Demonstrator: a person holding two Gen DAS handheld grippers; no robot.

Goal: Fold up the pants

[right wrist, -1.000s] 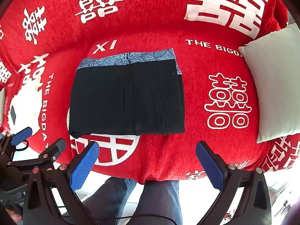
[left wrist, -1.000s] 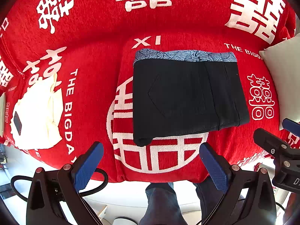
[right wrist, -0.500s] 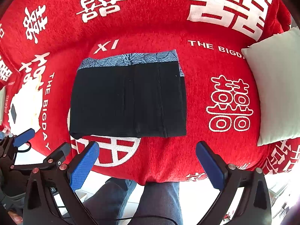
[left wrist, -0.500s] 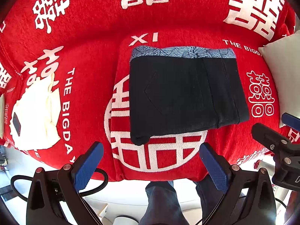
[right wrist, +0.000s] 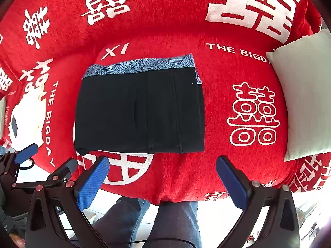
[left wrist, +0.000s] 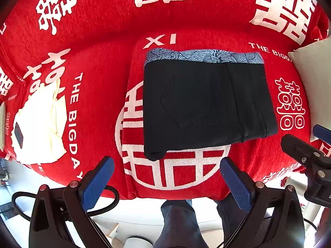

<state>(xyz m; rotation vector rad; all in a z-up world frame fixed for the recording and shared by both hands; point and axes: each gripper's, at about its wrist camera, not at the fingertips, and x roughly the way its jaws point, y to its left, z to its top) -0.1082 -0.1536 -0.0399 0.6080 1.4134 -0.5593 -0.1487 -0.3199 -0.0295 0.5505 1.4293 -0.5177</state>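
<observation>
Black pants [left wrist: 204,105] lie folded into a flat rectangle on the red sofa cover, with a blue patterned waistband lining [left wrist: 204,54] along the far edge. They also show in the right wrist view [right wrist: 140,111]. My left gripper [left wrist: 165,177] is open and empty, held back over the sofa's front edge, apart from the pants. My right gripper [right wrist: 162,175] is open and empty, also near the front edge. The right gripper shows at the right rim of the left wrist view [left wrist: 306,155]. The left gripper shows at the left of the right wrist view [right wrist: 31,165].
A red cover with white characters [left wrist: 99,47] drapes the sofa. A folded cream garment [left wrist: 41,124] with a black tag lies at the left. A pale cushion [right wrist: 306,95] stands at the right. The person's legs [right wrist: 165,223] stand below the front edge.
Both grippers have shifted slightly; the pants sit a touch lower in both views. The pants have not moved on the sofa.
</observation>
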